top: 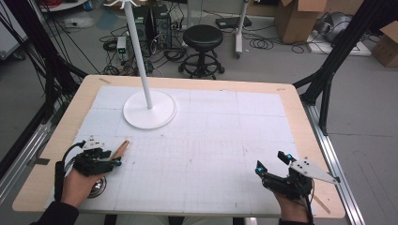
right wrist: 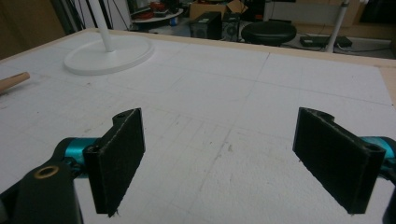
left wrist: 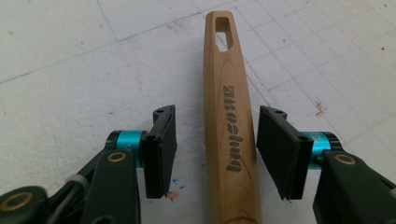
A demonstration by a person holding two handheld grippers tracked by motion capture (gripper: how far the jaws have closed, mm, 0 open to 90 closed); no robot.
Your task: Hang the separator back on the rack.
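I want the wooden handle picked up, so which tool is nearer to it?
Left. The left tool straddles the wooden handle, open; the right tool sits across the table.

Light wooden table (top: 300, 122) with rounded corners, topped by white gridded mat (top: 211, 140). Grey floor (top: 366, 108) beyond. Black round padded stool (top: 202, 37) on ringed base stands past table's far edge. Tangle of black cables (top: 117, 44) and dark computer towers (top: 152, 21) on floor, far left of stool. Brown cardboard boxes (top: 295, 18) far right. Black metal frame struts (top: 338, 51) rise at both sides of table. Silver aluminium rail (top: 335, 164) runs along right edge.
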